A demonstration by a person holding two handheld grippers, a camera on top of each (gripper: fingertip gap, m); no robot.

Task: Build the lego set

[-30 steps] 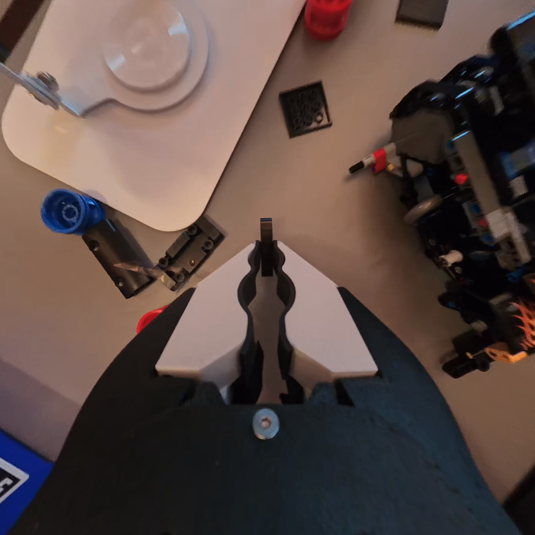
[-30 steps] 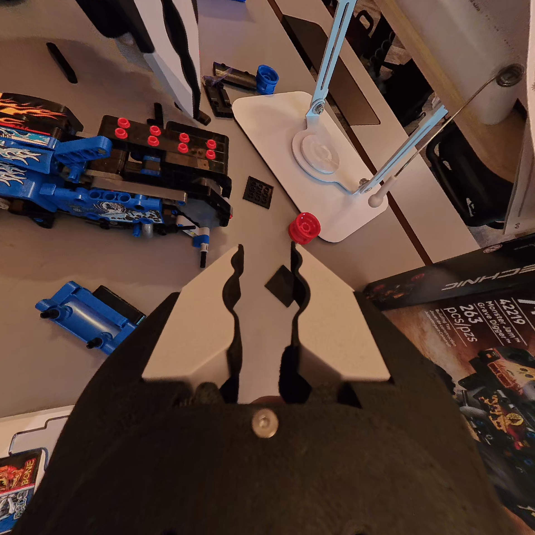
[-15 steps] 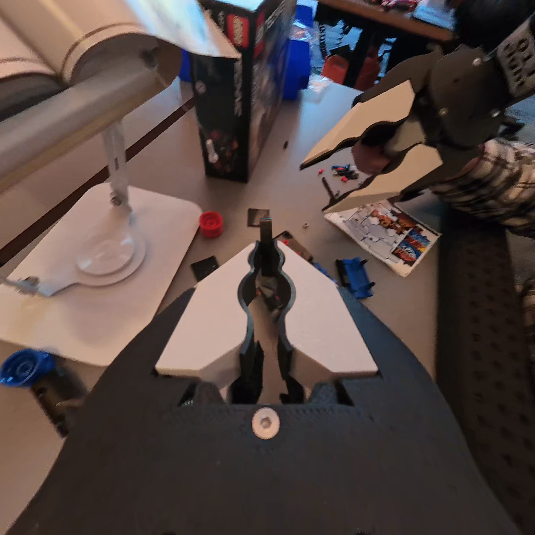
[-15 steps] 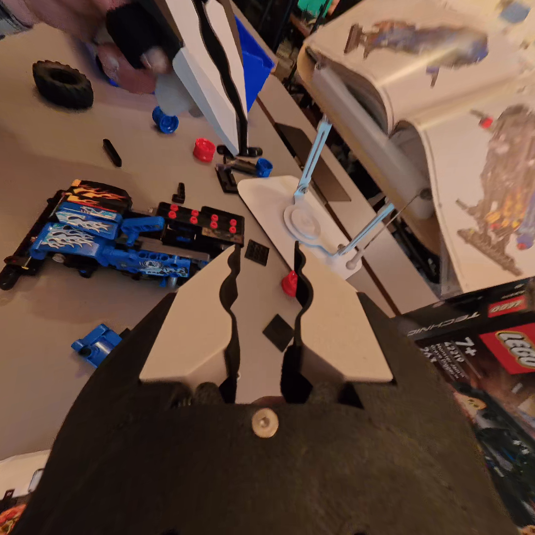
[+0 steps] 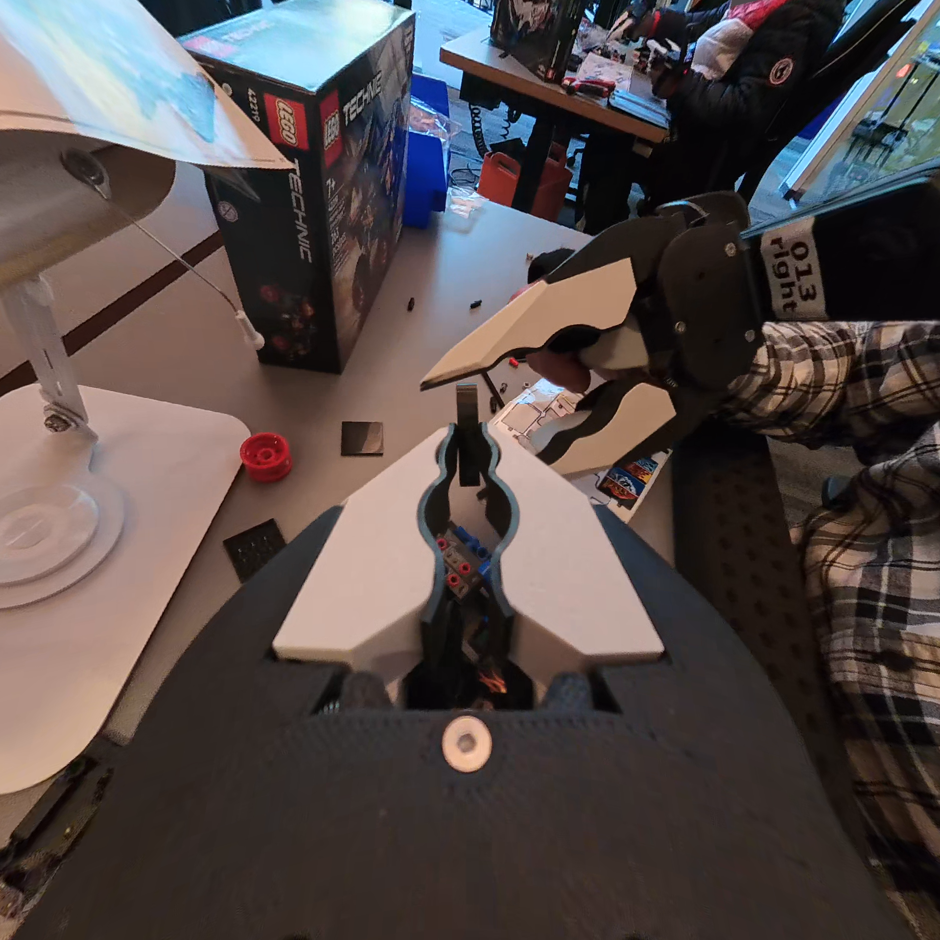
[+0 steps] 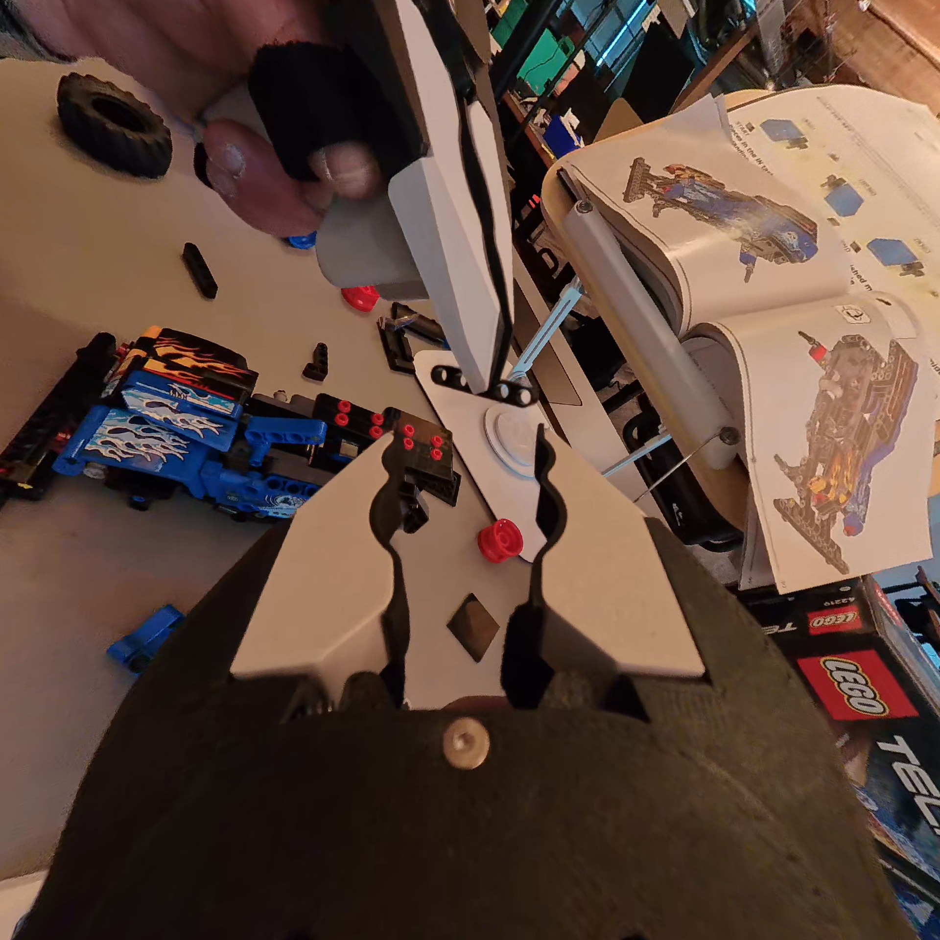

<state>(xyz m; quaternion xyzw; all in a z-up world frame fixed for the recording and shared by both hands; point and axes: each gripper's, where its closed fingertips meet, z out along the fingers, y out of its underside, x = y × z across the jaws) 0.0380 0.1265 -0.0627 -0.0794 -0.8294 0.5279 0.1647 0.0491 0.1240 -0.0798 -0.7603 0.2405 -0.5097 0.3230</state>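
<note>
Pinching a thin black lego beam [image 5: 468, 427], the left hand-held gripper [image 5: 467, 460] has its two fingers closed tight on it. The beam has a row of round holes and sits in the middle of the right wrist view, lying sideways across the fingertips [image 6: 483, 389]. The right hand-held gripper [image 6: 464, 458] is wide open and holds nothing. The blue lego truck [image 6: 178, 432] with flames lies long across the left side on the counter [image 6: 76, 559]. A red wheel hub [image 6: 500, 540] sits between the open fingers.
</note>
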